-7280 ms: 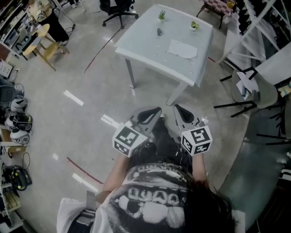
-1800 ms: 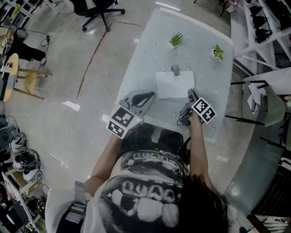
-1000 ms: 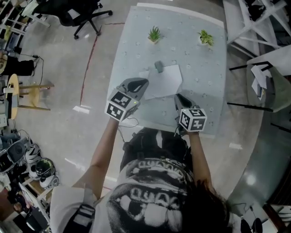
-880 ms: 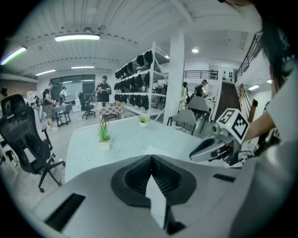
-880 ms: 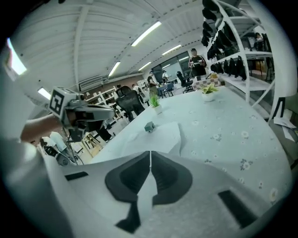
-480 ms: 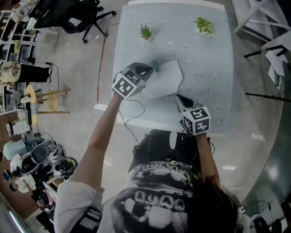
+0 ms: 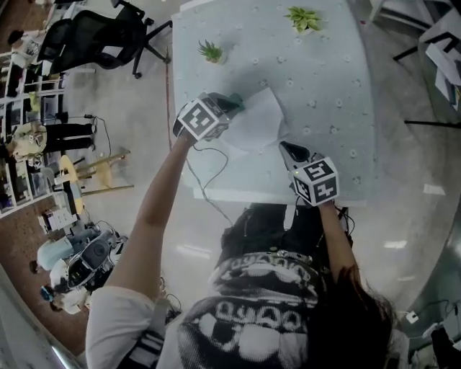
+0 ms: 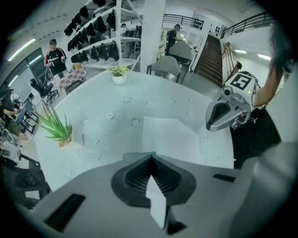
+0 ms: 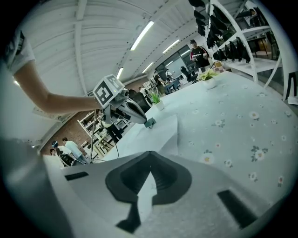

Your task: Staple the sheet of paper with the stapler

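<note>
A white sheet of paper point(image 7: 256, 122) lies on the pale flower-patterned table point(image 7: 338, 108). The small teal stapler point(image 9: 150, 122) sits at the sheet's far left corner. My left gripper point(image 7: 234, 101) points steeply down onto it with its jaws shut, and the stapler's top point(image 8: 137, 155) shows just past the jaw tips. In the head view that gripper hides the stapler. My right gripper point(image 7: 283, 145) is shut at the sheet's near right corner. The paper point(image 9: 156, 132) runs in under its tips, and its edge there looks slightly lifted.
Two small potted plants point(image 7: 210, 50) point(image 7: 302, 18) stand at the table's far side, one close to the left gripper point(image 8: 58, 132). An office chair point(image 7: 94, 36) and shelves are off to the left. The table's near edge point(image 7: 274, 196) is just in front of the person.
The left gripper has moved forward and down, tipping over onto the stapler at the sheet's far corner. The right gripper has stayed at the near right corner.
</note>
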Available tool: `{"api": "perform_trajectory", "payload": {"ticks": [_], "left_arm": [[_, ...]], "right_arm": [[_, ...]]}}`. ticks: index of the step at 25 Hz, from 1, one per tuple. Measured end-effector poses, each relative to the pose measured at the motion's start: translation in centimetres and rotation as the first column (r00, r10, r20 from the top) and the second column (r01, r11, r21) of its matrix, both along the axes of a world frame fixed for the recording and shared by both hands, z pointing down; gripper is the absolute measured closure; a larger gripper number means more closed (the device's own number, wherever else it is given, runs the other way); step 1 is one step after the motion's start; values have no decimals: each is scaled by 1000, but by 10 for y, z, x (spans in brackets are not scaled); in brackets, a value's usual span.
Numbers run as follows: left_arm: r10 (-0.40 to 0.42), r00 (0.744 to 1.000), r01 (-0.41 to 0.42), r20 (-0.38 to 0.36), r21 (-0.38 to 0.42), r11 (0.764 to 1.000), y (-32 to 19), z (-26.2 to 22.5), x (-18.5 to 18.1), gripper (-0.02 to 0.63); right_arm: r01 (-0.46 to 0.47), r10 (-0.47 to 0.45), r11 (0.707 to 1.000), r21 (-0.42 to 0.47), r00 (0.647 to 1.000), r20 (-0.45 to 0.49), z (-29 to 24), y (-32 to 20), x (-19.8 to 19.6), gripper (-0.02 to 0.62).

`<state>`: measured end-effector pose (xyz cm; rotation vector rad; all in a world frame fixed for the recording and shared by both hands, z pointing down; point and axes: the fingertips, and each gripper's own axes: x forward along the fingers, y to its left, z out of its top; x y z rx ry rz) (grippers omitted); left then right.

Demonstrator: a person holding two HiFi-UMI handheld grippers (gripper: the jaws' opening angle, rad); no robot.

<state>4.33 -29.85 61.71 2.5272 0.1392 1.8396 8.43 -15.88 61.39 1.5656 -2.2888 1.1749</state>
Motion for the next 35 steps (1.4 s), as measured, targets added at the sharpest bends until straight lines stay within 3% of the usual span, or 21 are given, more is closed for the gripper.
{"api": "perform_trajectory", "payload": {"ticks": [6,9,13,17,20,28,33,35], "left_arm": [[117,977,-106,177,-73,992,11,12,1,603],[136,965,-118,224,-90,989,10,14,2,603],[152,952,-149,265,-31,988,0,14,6,603],[100,933,-65,346,-112,992,13,14,-14,603],[124,928,-77,351,-146,986,17,15,-12,603],[172,933,-134,316,-138,981,24,23,-2,603],[116,941,-76,319,-136,988,15,19,-11,602],[122,951,-83,284,-148,986,17,20,-6,603]], "right_arm": [[-24,24,1000,7,1000,9,1,-8,11,595],[-44,44,999,6,999,13,2,-13,17,595],[-45,45,999,7,999,6,3,-20,17,595],[-43,43,999,2,999,-3,4,-24,12,595],[-34,33,999,-4,999,-16,6,-26,8,595],[-26,26,999,-19,999,-32,6,-27,0,595],[-26,25,999,-25,999,-42,8,-27,0,595],[-22,21,999,-26,999,-49,8,-29,0,595]]}}
